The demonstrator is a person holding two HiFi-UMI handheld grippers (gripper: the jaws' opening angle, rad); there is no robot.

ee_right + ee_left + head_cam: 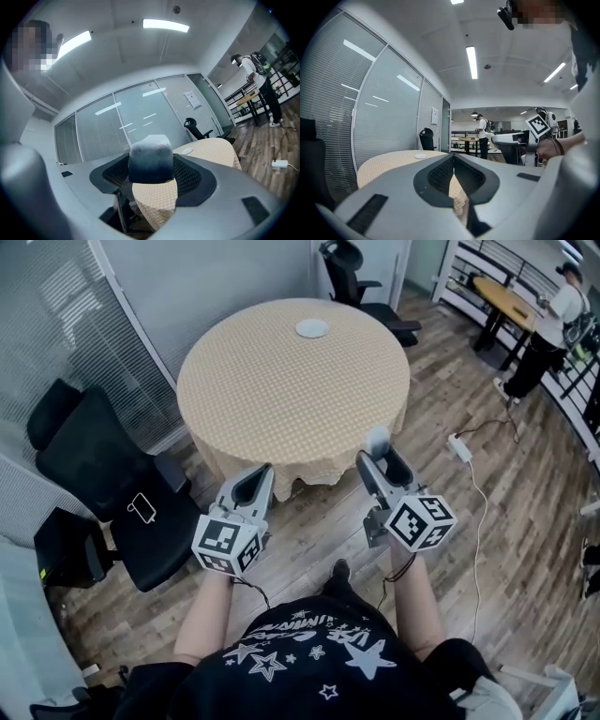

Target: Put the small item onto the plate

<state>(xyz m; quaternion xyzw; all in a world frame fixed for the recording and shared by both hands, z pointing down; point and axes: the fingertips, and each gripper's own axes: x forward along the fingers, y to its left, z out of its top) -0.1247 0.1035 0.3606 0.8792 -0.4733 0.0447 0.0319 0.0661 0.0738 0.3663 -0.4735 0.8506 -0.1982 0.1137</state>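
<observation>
A white plate (312, 328) lies near the far edge of a round table (281, 399) covered in beige checked cloth. My right gripper (379, 454) hovers over the floor just short of the table's near edge. It is shut on a small grey item (378, 438). In the right gripper view that small item (151, 159) sits between the jaws, with the plate (187, 151) far behind it. My left gripper (253, 486) hangs beside it, shut with nothing in it. In the left gripper view the left gripper (453, 159) has its tips together, and the plate (421, 156) is small on the table.
Black office chairs (103, 484) stand at the left by a glass wall, and another chair (352, 268) stands behind the table. A power strip (459, 448) and its cable lie on the wooden floor at the right. A person (553, 320) stands by a far desk.
</observation>
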